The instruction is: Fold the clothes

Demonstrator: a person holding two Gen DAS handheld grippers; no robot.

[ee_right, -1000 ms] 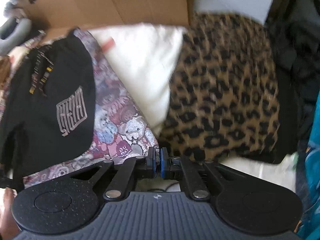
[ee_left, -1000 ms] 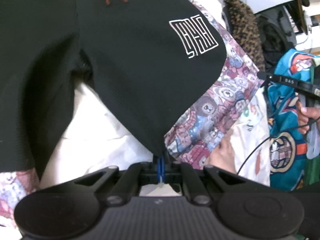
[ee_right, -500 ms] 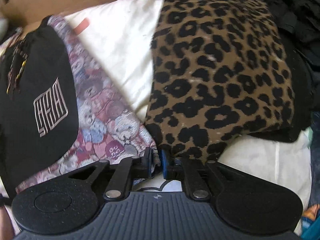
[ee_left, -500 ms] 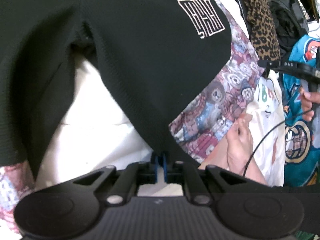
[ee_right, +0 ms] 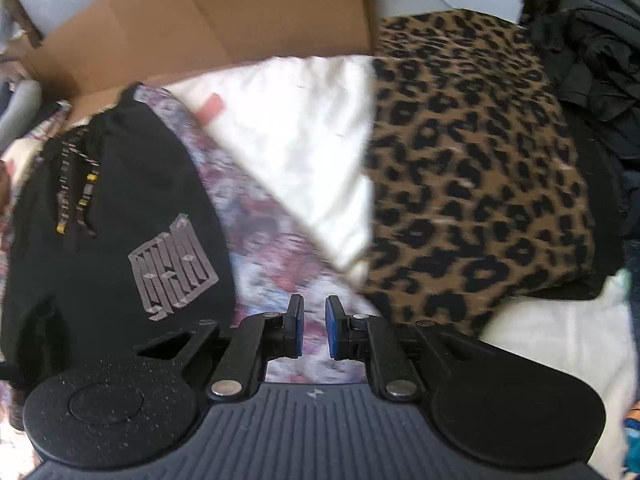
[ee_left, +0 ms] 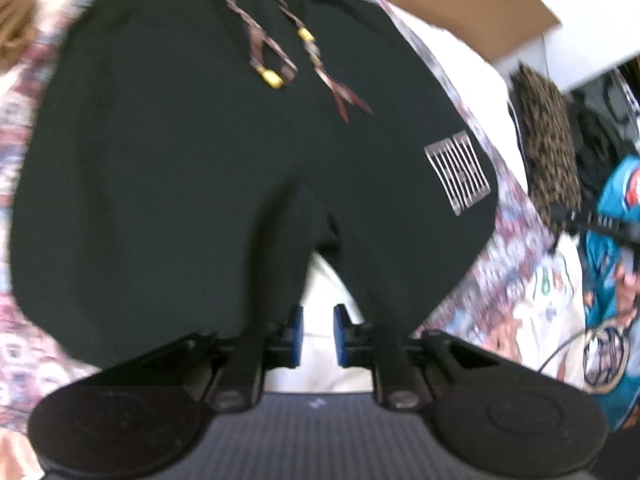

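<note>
Black shorts [ee_left: 192, 168] with a striped drawstring and a white square logo lie spread flat on a bear-print cloth [ee_left: 516, 232]. My left gripper [ee_left: 318, 334] is open and empty just below the crotch of the shorts, over white fabric. The shorts also show at the left of the right wrist view [ee_right: 120, 216]. My right gripper [ee_right: 312, 330] is open and empty above the bear-print cloth [ee_right: 264, 248], right of the shorts and left of a leopard-print garment [ee_right: 472, 168].
A white sheet [ee_right: 304, 144] lies under the clothes. A cardboard box [ee_right: 208, 20] stands behind. Dark clothes [ee_right: 588, 60] pile at the far right. A teal printed garment [ee_left: 612, 320] and a white printed one [ee_left: 540, 304] lie to the right.
Both grippers were shut and have opened. The left gripper let go of the shorts' leg hem and pulled back; the shorts now lie flat. The right gripper released the cloth edge.
</note>
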